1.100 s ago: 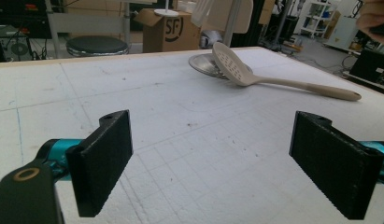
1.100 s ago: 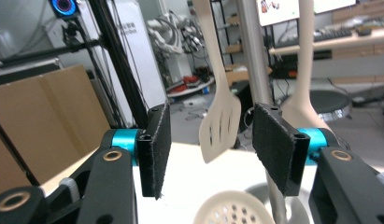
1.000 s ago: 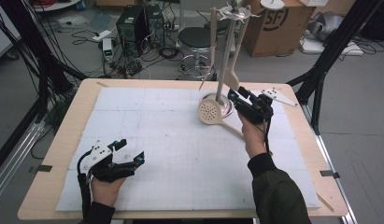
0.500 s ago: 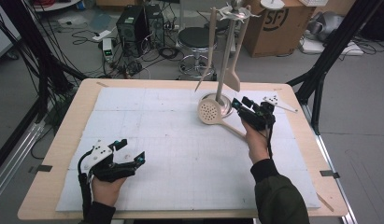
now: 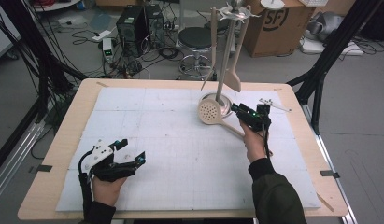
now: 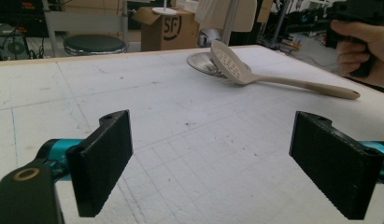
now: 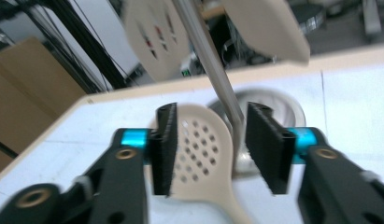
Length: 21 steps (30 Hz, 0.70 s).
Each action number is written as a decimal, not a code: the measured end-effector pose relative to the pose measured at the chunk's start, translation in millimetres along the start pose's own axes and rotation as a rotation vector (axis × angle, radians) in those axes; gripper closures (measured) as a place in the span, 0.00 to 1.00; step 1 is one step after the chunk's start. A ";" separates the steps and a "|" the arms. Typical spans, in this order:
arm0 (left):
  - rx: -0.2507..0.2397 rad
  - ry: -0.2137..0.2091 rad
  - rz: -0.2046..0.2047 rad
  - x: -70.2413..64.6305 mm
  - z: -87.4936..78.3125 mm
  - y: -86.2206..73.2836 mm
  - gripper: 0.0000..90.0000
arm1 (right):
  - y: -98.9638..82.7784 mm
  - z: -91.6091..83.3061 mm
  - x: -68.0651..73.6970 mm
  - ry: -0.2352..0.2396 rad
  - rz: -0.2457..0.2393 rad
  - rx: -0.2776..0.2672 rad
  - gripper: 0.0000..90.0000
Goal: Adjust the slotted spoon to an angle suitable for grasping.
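Observation:
A beige slotted spoon [image 5: 209,112] lies on the white mat, its head leaning on the round metal base [image 5: 213,98] of a utensil rack. Its handle runs toward the near right. My right gripper [image 5: 237,112] is low over the spoon's neck. In the right gripper view, the right gripper [image 7: 217,144] straddles the spoon [image 7: 199,149]; its jaws have just been closing and are open, a gap left at the right pad. My left gripper [image 5: 132,150] rests at the near left. It [image 6: 210,158] is wide open with nothing between its pads.
The rack's metal pole [image 5: 224,70] rises just behind the spoon, with beige utensils [image 5: 235,70] hanging from its top. A small metal piece [image 5: 273,104] lies at the table's far right. Boxes, a stool and cables stand beyond the far edge.
My right gripper has come down onto the spoon's neck and its jaws have narrowed. The left gripper and the spoon have stayed where they were.

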State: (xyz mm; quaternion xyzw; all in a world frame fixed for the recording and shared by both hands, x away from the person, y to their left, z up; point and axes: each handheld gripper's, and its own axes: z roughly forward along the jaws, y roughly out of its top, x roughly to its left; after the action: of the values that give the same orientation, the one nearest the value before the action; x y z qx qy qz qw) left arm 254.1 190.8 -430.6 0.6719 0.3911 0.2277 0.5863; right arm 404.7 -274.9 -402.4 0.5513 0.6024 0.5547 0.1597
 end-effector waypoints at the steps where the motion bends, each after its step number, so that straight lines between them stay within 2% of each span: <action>1: -0.001 0.002 0.000 -0.1 0.1 -0.1 0.15 | -1.6 2.5 -2.6 -0.012 0.012 0.020 0.72; 5: 0.002 0.004 0.001 0.3 0.6 -0.4 0.15 | -7.0 10.8 -10.6 -0.044 0.054 0.106 0.85; 9: 0.002 -0.001 -0.002 0.2 1.4 -0.4 0.15 | -8.5 15.5 -16.5 -0.033 0.073 0.107 1.00; 15: -0.004 -0.004 -0.006 1.4 2.9 -0.2 0.15 | -2.8 24.2 -23.1 -0.001 0.133 0.152 1.00; 17: -0.004 -0.002 -0.006 1.8 3.3 -0.2 0.15 | -1.9 27.9 -23.0 -0.009 0.136 0.167 1.00; 21: -0.006 -0.001 -0.006 2.3 2.7 -0.1 0.15 | -4.8 41.4 -18.8 -0.008 0.138 0.251 1.00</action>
State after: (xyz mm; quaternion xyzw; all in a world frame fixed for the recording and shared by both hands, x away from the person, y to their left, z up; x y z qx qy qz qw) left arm 257.5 190.9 -431.5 0.6692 0.3921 0.2266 0.5892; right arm 442.0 -269.3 -428.2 0.6091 0.6271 0.4826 0.0532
